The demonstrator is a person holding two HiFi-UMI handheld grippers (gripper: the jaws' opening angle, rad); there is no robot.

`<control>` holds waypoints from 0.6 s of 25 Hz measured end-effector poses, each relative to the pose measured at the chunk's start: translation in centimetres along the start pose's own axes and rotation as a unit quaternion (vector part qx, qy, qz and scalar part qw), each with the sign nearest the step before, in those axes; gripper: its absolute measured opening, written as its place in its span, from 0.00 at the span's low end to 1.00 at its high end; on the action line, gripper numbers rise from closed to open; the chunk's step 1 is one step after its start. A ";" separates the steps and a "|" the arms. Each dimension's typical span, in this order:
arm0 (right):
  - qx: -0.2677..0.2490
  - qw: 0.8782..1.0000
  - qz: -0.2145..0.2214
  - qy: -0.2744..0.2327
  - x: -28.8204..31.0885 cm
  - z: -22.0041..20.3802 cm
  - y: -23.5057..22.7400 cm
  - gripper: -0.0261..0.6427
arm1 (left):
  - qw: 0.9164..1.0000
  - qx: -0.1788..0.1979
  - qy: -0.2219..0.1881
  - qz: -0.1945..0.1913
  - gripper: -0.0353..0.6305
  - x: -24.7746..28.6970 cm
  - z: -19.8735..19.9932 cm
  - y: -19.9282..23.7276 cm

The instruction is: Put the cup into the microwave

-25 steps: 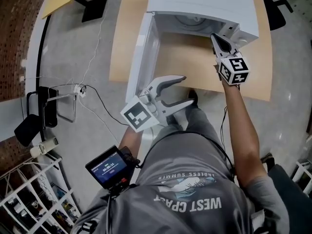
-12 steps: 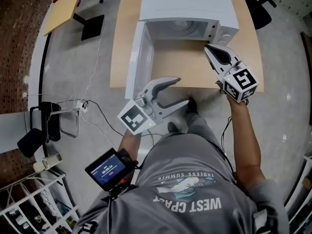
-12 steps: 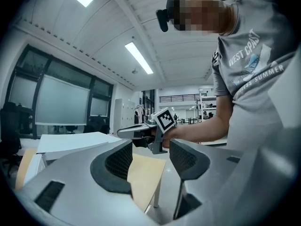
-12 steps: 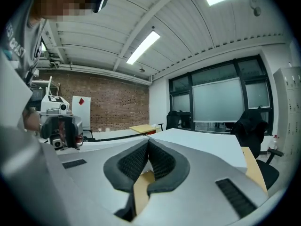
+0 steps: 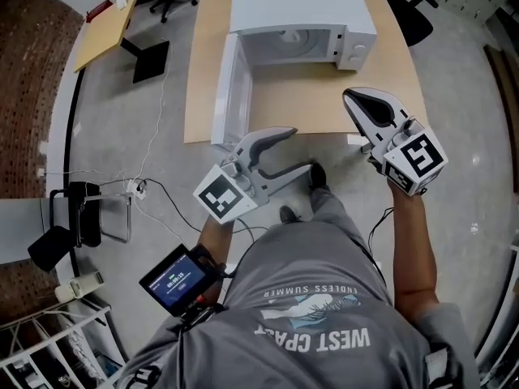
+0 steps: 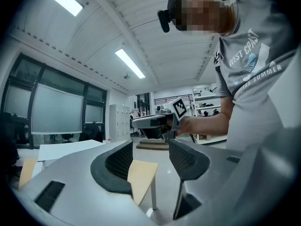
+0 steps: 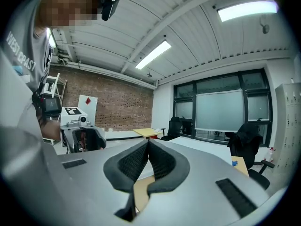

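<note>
The white microwave (image 5: pixel 300 6) stands on the wooden table (image 5: pixel 308 104) with its door (image 5: pixel 225 87) swung open to the left. A round pale shape (image 5: pixel 296 40) shows inside the cavity; I cannot tell whether it is the cup or the turntable. My left gripper (image 5: pixel 304 149) hovers at the table's near edge, open and empty; in the left gripper view (image 6: pixel 148 161) only a table corner shows between its pads. My right gripper (image 5: pixel 349 96) is shut with nothing in it, over the table's near right edge; its pads (image 7: pixel 141 161) meet in the right gripper view.
Office chairs (image 5: pixel 405 10) stand behind the table. A second yellowish table (image 5: pixel 101 23) is at the far left. Cables (image 5: pixel 154 177) trail over the grey floor, a white wire rack (image 5: pixel 49 355) fills the lower left, and a small screen (image 5: pixel 174 278) hangs at the person's waist.
Both grippers have drawn back from the microwave toward the person. The right gripper left the microwave's front and now sits near the table's edge, higher up. The jaws look unchanged.
</note>
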State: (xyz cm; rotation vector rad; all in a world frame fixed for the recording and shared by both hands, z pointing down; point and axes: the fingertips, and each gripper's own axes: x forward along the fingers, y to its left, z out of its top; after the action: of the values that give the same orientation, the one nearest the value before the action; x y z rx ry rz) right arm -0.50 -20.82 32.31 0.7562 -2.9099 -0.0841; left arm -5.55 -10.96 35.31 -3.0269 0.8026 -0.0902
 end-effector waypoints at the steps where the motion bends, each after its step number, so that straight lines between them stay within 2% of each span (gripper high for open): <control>1: 0.001 1.000 -0.004 0.000 -0.8 0.4 0.7 0.07 | 1.000 0.004 -0.002 -0.004 0.44 -0.2 0.3 -0.6; 8: 0.004 1.000 -0.003 0.000 -6.8 3.0 6.8 0.07 | 1.000 0.018 -0.014 -0.016 0.44 -1.5 2.2 -5.1; 15: 0.008 1.000 0.021 0.015 -12.0 3.5 11.6 0.07 | 1.000 0.026 -0.008 -0.002 0.44 -1.7 3.3 -9.4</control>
State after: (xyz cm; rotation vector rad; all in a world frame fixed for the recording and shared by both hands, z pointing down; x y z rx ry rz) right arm 3.82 -4.73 28.49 0.6932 -2.8994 -0.0434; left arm -2.21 -1.93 32.15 -2.9762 0.7793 -0.0861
